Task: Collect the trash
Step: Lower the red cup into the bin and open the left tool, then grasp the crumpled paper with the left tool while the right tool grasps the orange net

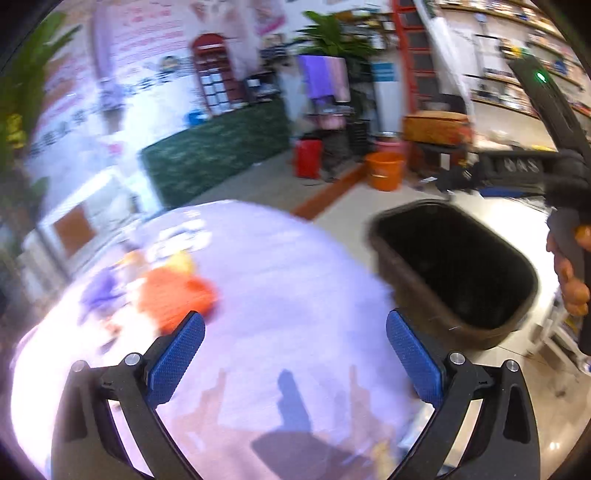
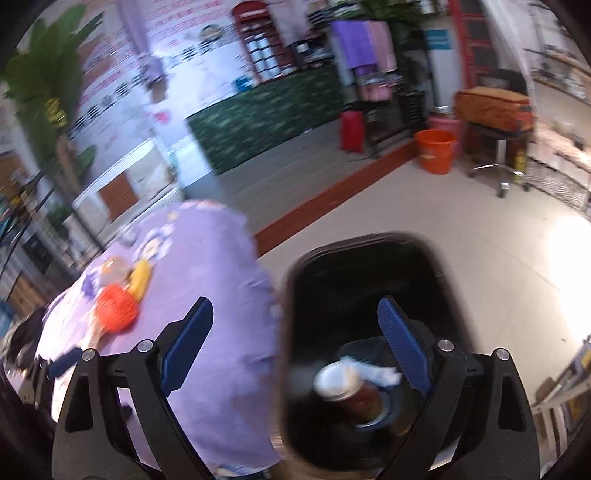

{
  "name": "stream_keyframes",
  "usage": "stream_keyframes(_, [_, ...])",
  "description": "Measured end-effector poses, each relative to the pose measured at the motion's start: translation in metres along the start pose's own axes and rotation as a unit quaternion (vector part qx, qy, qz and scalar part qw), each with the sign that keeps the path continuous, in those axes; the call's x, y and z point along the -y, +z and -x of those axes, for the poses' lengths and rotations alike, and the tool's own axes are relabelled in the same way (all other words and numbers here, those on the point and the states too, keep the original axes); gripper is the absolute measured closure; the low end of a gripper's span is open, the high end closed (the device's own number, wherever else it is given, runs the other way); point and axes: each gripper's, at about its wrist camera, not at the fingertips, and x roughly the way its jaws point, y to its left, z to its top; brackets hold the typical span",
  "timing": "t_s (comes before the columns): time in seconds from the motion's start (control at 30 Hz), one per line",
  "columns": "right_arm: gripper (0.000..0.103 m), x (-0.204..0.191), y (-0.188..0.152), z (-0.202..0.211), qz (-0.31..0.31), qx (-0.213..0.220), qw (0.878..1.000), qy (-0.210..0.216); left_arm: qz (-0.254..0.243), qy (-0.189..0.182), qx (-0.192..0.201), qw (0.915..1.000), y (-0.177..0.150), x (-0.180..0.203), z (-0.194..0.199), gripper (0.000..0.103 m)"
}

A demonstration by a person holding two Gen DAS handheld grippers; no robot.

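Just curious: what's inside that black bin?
In the bin lie a cup and crumpled white paper. The claw's frame hides the bottom's near part.

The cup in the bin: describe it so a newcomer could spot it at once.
Beside the lilac-clothed table stands a black trash bin on the floor. At its bottom lies a brown cup, white rim up, touching crumpled white tissue; it is the only brown thing inside.

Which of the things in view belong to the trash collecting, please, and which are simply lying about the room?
Part of the job:
black bin
paper cup and crumpled tissue inside it
orange item and yellow item on the purple tablecloth

Just lying about:
orange bucket
red container
potted plant
stool
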Motion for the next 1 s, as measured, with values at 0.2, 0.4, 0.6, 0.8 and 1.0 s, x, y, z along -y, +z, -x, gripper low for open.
stream_keyframes(0.2, [0.013, -0.065, -0.023, -0.032, 0.060, -0.034, 0.996, 0.056, 0.056, 0.076, -0.024, 0.9953, -0.023, -0.058, 0.000, 0.006])
stream_keyframes(0.4, [0.013, -0.118, -0.037, -0.056, 0.098, -0.056, 0.989, 0.097, 0.084, 0.090, -0.055, 0.9908, -0.042, -0.100, -0.007, 0.007])
stream_keyframes(0.6, [0.013, -0.141, -0.041, -0.062, 0.114, -0.061, 0.986, 0.109, 0.073, 0.094, -0.078, 0.9898, -0.046, -0.112, -0.027, 0.008])
stream_keyframes(0.8, [0.013, -0.152, -0.037, -0.065, 0.116, -0.060, 0.985, 0.110, 0.093, 0.089, -0.107, 0.9859, -0.044, -0.130, -0.050, 0.028])
stream_keyframes(1.0, [0.013, -0.157, -0.037, -0.074, 0.123, -0.068, 0.984, 0.107, 0.199, 0.041, -0.109, 0.9730, -0.056, -0.164, -0.036, 0.066])
